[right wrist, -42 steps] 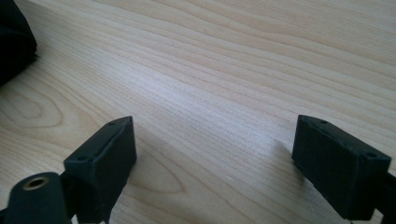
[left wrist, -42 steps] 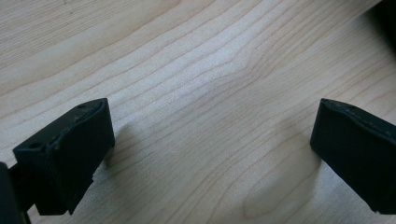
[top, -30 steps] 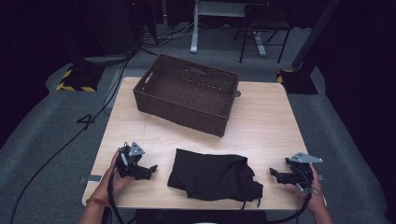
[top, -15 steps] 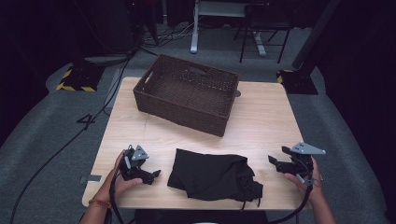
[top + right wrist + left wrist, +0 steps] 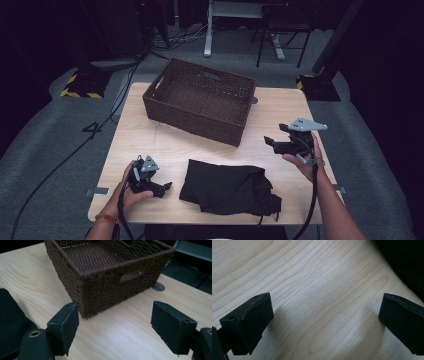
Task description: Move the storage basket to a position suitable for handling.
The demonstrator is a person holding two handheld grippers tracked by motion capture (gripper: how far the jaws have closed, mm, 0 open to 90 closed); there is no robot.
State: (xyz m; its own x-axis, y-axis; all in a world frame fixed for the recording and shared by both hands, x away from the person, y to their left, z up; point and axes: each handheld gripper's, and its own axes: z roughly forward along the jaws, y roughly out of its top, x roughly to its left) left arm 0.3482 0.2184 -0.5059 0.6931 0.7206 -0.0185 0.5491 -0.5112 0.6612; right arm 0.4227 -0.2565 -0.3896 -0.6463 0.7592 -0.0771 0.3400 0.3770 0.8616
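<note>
Grabbing the dark cloth [image 5: 227,186] by one layer with both wide-open hand-held grippers, left [image 5: 162,187] at nine o'clock and right [image 5: 272,142] at two o'clock, could leave it trailing over the basket [image 5: 200,100] rim.

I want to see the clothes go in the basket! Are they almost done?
Not yet. The black garment lies folded near the front of the table, which looks done, but nobody holds it. The left gripper rests beside it, jaws open. The right gripper hovers open near the wicker basket. Grabbing the garment and putting it in the basket probably comes next.
</note>
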